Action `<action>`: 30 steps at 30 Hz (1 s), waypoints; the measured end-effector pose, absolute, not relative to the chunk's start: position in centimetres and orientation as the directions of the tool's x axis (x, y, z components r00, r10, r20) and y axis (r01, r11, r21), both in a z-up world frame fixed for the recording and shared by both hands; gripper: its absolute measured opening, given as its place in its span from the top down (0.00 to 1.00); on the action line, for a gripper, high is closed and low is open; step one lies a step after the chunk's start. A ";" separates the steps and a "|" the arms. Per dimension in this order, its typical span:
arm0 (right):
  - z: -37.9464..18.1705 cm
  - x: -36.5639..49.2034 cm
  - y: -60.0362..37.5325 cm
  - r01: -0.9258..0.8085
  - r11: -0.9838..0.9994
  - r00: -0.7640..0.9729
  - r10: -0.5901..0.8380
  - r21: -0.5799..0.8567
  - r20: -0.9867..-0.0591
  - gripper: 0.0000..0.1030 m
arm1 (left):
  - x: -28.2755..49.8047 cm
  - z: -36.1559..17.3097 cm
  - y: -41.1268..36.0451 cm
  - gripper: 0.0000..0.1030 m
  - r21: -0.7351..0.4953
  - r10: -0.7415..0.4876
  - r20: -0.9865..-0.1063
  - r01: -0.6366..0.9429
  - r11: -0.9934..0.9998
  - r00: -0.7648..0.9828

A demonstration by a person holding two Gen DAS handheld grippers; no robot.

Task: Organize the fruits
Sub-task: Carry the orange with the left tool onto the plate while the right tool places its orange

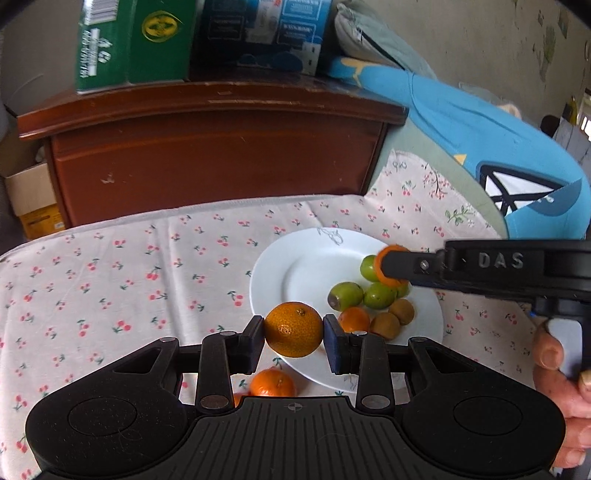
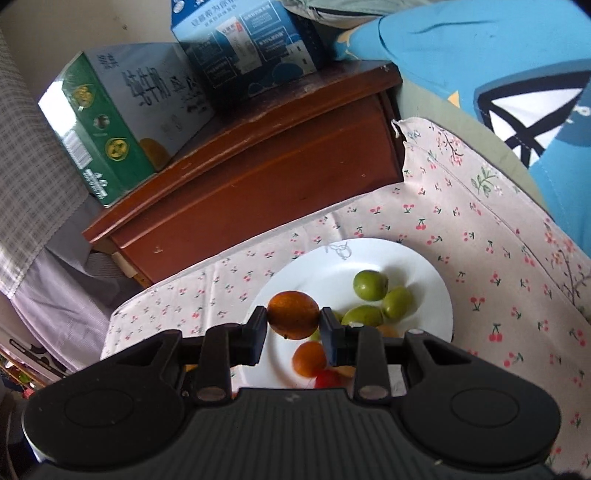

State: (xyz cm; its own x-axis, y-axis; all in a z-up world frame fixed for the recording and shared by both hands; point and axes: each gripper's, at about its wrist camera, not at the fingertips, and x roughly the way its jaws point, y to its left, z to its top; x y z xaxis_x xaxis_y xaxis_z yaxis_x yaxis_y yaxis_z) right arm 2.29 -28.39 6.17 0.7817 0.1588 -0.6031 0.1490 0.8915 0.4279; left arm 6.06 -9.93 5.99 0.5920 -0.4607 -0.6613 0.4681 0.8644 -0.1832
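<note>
While closed to a narrow gap, grips a bright orange (image 1: 293,321) firmly between both pads of the left tongs (image 1: 294,330), over the near left rim of the white plate (image 1: 280,266). Leaves a loose orange (image 1: 272,382) lying on the cherry-print cloth (image 1: 110,280) just under those tongs, beside the plate's near edge. Shows a hand (image 1: 557,373) at the right edge, wrapped round the handle of the right tongs (image 1: 384,267), reaching in sideways over the plate. Clamps, in the right wrist view, a darker orange (image 2: 293,310) in the right tongs at the same narrow gap, pads pressed to either side, above the plate's left part. Carries on the plate a small orange (image 1: 354,319), two brown fruits (image 1: 386,325) touching each other, and a cluster of green fruits (image 1: 376,295) just behind them. Adds a small red thing (image 2: 327,378) at the near rim, too hidden to name. Ends, beyond the cloth, at a dark wooden cabinet (image 1: 221,155) topped by a green carton (image 1: 107,48) and a blue carton (image 1: 258,33), with a blue cushion (image 1: 480,125) off to the right.
</note>
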 end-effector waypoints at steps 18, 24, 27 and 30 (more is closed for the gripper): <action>2.7 6.7 -30.1 0.214 0.892 0.743 0.114 0.397 -0.659 0.69 | 7.8 4.0 -13.2 0.67 -0.143 -0.444 -0.696 0.497 0.856 0.564; 2.9 6.7 -30.3 0.228 0.885 0.750 0.108 0.407 -0.653 0.67 | 7.0 5.0 -13.5 0.44 -0.104 -0.433 -0.682 0.509 0.855 0.589; 3.5 6.5 -30.3 0.224 0.885 0.757 0.105 0.408 -0.645 0.67 | 6.4 5.9 -13.4 0.35 -0.078 -0.421 -0.672 0.507 0.858 0.610; 4.3 6.0 -30.1 0.217 0.887 0.766 0.105 0.408 -0.634 0.66 | 6.0 6.7 -12.7 0.26 -0.061 -0.392 -0.679 0.484 0.873 0.621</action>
